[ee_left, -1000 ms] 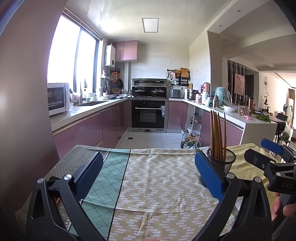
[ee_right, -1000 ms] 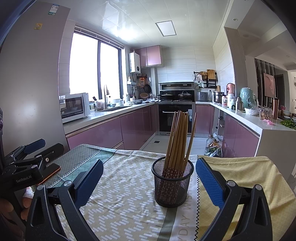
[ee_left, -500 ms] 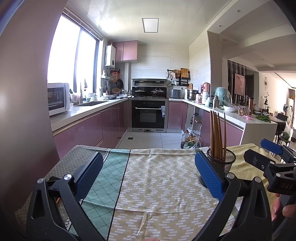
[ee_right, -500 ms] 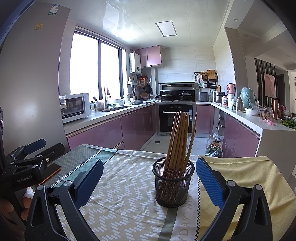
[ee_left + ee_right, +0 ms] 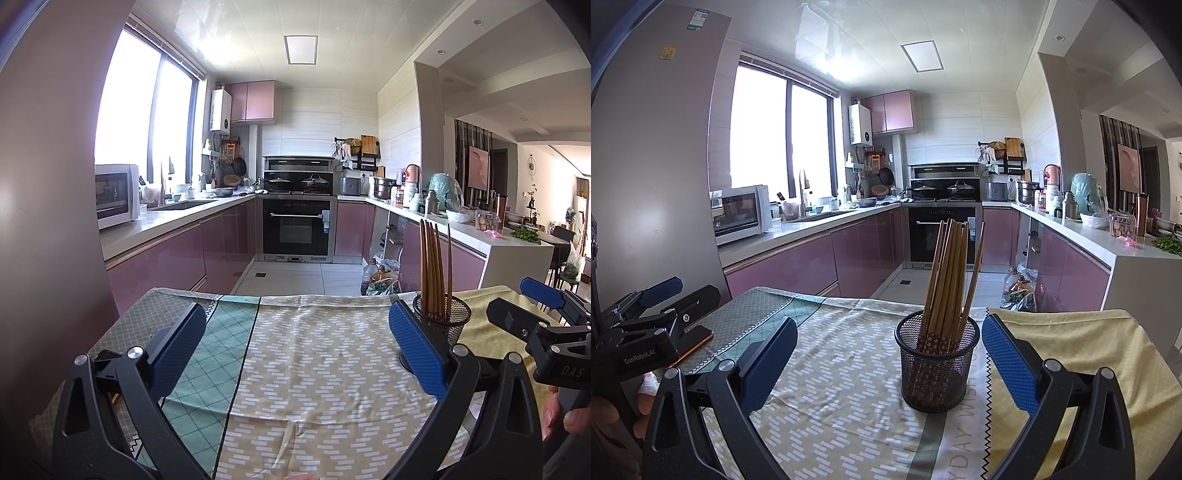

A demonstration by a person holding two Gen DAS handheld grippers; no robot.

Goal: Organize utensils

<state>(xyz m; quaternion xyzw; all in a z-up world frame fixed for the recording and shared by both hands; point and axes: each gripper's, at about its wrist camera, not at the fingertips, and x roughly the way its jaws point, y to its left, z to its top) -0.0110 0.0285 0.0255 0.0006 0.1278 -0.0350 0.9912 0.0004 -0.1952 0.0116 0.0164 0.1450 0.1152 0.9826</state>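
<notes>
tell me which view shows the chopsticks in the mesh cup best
The right wrist view: the chopsticks stand centred and unobstructed in the mesh cup, patterned ends visible. In the left wrist view they sit off to the right, smaller, the cup partly hidden behind a blue claw finger.

We read "GenRobot.AI" on the left gripper, "DAS" on the right gripper, and partial letters "YDAY WISH YOU" on the tablecloth.
</notes>
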